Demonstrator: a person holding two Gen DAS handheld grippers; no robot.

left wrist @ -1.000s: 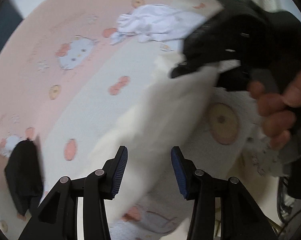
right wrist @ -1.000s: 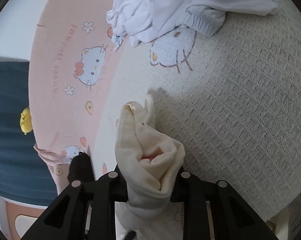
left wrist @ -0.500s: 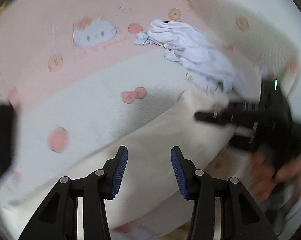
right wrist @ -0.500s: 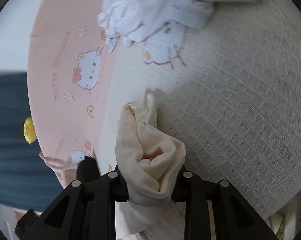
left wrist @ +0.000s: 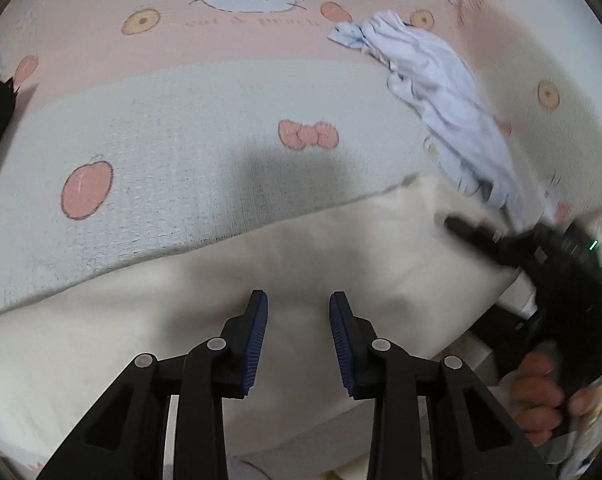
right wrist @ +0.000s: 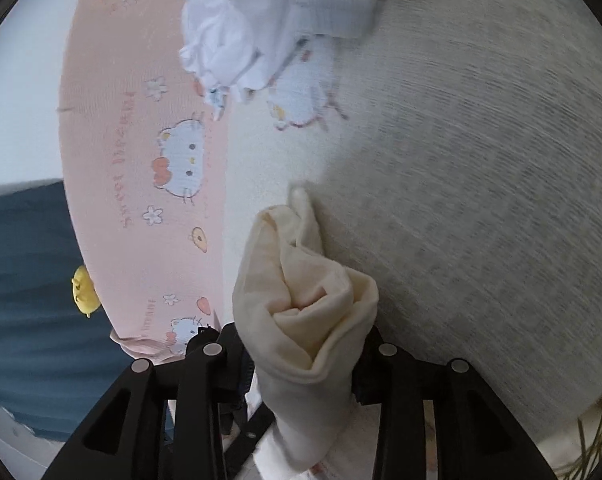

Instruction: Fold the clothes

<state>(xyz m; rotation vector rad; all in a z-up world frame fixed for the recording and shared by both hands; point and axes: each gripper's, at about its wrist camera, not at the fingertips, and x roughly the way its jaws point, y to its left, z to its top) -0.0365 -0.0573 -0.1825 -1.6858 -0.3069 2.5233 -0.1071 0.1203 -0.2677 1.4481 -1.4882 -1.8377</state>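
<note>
Your left gripper (left wrist: 297, 334) has swung over the cream garment (left wrist: 205, 320), now spanning the lower frame; its jaws, just narrowing, stand apart. Your right gripper (right wrist: 305, 360), just loosening, holds the garment's bunched end.

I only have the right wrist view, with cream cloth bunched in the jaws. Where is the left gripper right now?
Observer: The left gripper hovers over the cream garment. Its jaws have just been closing, with nothing between the pads.
Operator: How does the rest of the garment lie?
Observer: It stretches as a long band across the bed sheet, from lower left up to the right gripper, whose jaws have just been opening with cloth between them.
Operator: Who is holding that gripper?
Observer: A hand wraps its handle at the lower right of the left wrist view.
</note>
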